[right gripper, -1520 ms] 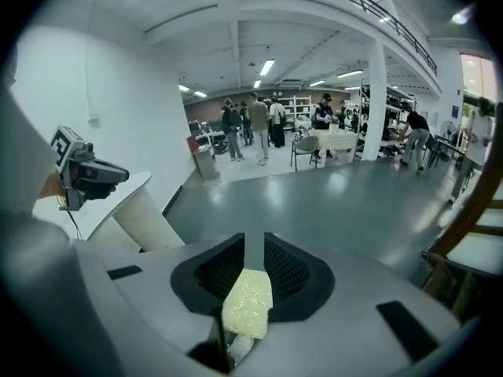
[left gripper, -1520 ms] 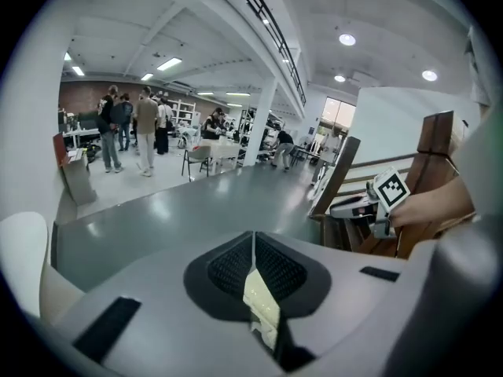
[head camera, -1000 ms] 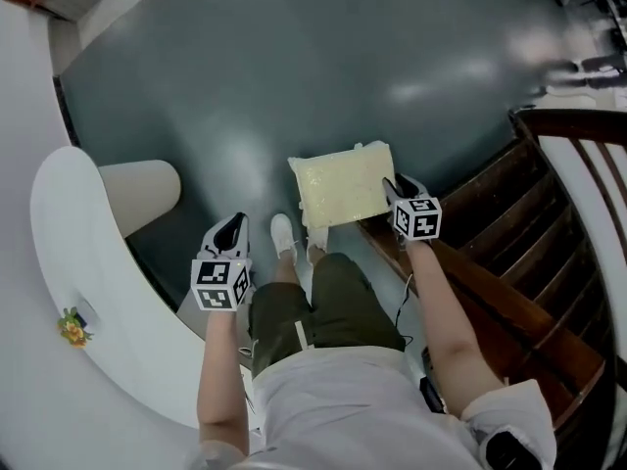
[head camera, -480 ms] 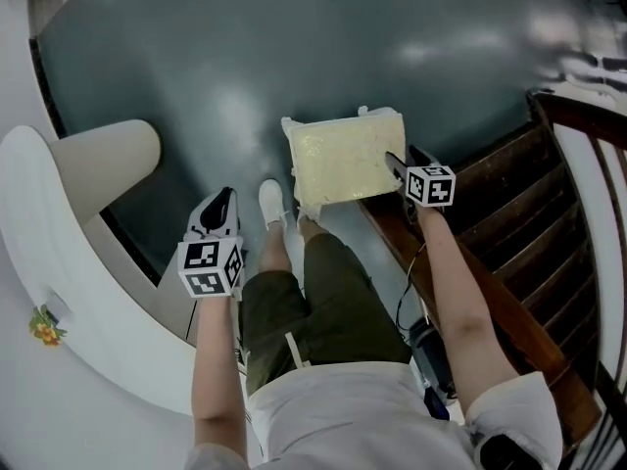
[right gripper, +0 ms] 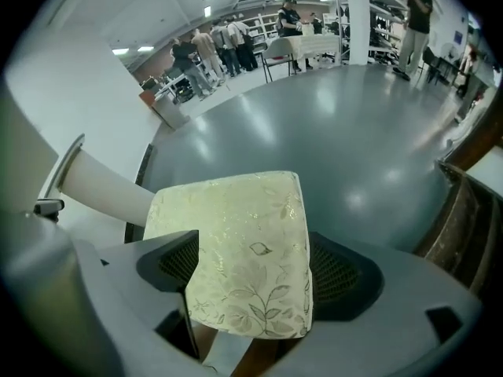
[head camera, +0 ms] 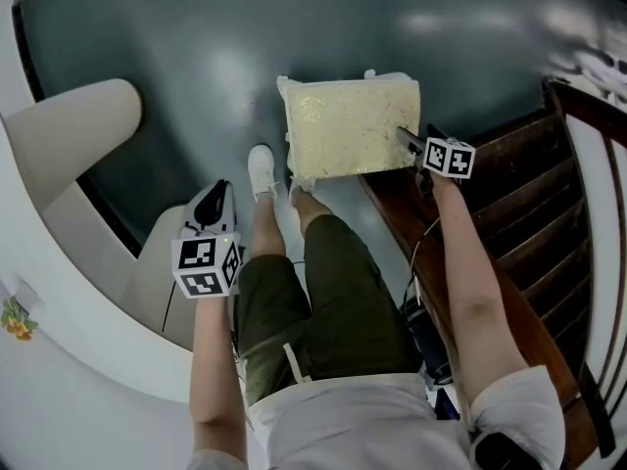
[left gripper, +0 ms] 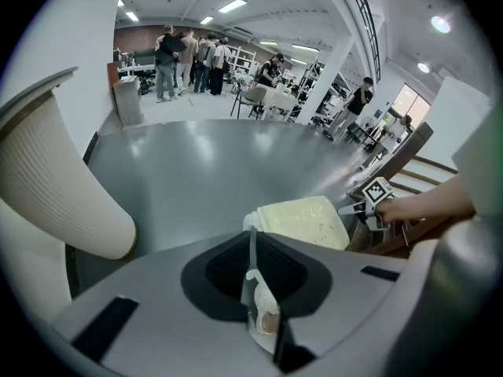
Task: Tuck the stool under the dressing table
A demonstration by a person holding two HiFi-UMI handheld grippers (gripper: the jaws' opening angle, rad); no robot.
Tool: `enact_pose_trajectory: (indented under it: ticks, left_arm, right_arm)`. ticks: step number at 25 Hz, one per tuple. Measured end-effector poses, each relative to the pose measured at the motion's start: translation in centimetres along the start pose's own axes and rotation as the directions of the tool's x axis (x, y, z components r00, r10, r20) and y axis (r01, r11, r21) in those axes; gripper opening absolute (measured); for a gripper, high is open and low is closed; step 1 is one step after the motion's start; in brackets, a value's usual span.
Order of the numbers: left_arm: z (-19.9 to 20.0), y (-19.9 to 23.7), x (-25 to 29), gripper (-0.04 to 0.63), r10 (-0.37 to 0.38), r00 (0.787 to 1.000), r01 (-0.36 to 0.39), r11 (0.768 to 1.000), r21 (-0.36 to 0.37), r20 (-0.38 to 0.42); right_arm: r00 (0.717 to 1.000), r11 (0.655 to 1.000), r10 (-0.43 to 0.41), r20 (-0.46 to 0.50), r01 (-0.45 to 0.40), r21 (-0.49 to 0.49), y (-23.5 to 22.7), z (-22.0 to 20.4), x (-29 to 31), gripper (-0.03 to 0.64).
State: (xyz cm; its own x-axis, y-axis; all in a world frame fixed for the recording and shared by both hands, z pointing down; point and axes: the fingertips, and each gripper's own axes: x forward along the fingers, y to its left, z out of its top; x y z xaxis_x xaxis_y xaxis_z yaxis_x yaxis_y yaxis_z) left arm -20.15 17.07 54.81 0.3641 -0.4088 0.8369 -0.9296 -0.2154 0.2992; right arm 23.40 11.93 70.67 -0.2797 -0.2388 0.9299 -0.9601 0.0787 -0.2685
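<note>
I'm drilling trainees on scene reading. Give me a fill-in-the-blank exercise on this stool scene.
The cushioned stool stands on the shiny dark ____.
The left gripper hangs with its jaws ____.
Dark wooden ____ rise at the person's right.
Beside the stool sits the person's white ____.
Missing words: floor; shut; stairs; shoe.

On the glossy dark grey floor [head camera: 196, 47] stands a pale-yellow floral cushioned stool [head camera: 351, 125], its edge between the right gripper's fingers [right gripper: 342, 277]. A white shoe [head camera: 261, 169] stands beside it.
</note>
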Motion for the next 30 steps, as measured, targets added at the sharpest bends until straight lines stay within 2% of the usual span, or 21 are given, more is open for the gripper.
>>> enact_pose_trajectory:
  ticks: [8, 18, 30]
  left_arm:
    - [-4.3, 0.8, 1.6, 0.010, 0.028, 0.998, -0.030, 0.999, -0.030, -0.051]
    - [-5.3, 1.3, 3.7, 0.010, 0.070, 0.990, -0.074, 0.997, -0.030, -0.123]
    - [-7.1, 2.0, 4.4, 0.010, 0.048, 0.985, -0.054, 0.998, -0.034, -0.165]
  right_arm:
    - [0.997, 0.999, 0.031, -0.064, -0.029, 0.034, -2.0, -2.9, 3.1, 0.471]
    - [0.983, 0.987, 0.153, -0.102, -0.147, 0.057, -1.8, -3.5, 4.9, 0.471]
    - [0.988, 0.992, 0.125, -0.089, -0.122, 0.030, -1.7, -3.5, 4.6, 0.456]
